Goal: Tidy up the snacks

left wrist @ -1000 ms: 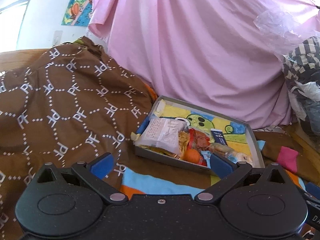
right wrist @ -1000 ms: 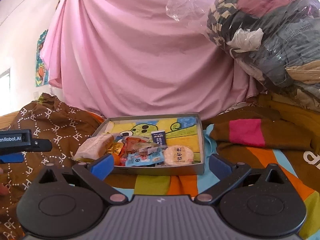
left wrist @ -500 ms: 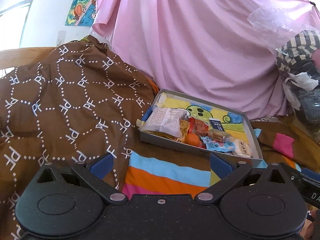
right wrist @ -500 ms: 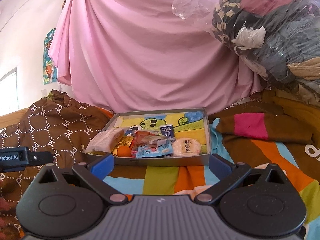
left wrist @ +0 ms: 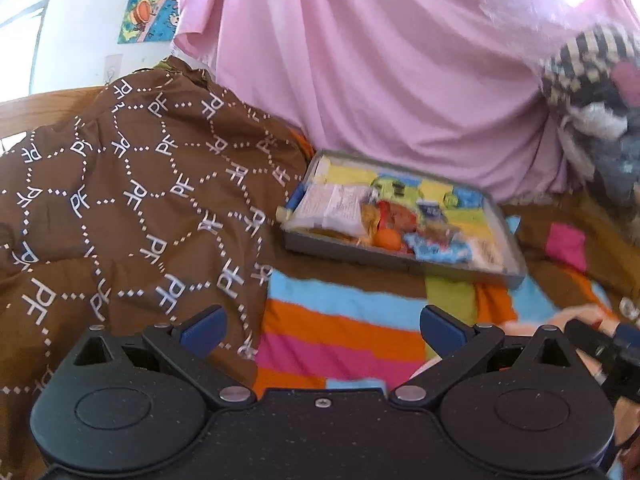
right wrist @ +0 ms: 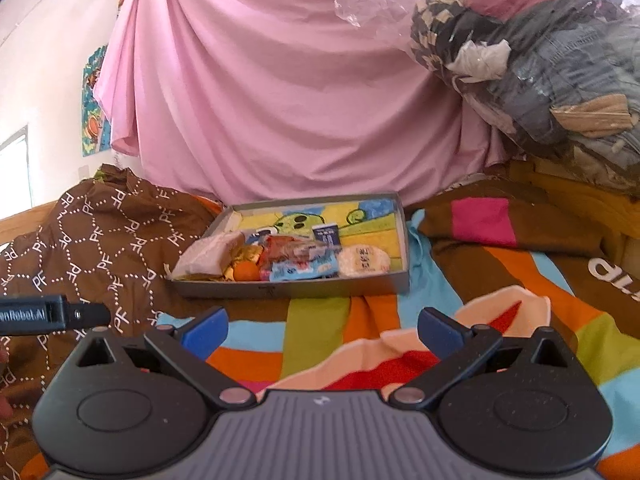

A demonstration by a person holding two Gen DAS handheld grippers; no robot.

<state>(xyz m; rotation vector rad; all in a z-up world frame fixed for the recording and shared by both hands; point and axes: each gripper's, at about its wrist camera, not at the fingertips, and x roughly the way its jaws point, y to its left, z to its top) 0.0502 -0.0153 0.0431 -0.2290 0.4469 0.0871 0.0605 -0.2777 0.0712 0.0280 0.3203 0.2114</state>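
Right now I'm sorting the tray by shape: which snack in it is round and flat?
The pale round rice cracker at the tray's right front; the others are crinkled packets or an orange ball.

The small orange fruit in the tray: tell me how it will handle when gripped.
The orange fruit looks round and smooth, so it may roll or slip. It sits wedged among wrappers in the tray, probably steadying it. Likely firm, light.

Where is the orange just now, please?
In the right wrist view, the orange lies in the tray, against its near wall, left of centre, beside the blue packet.
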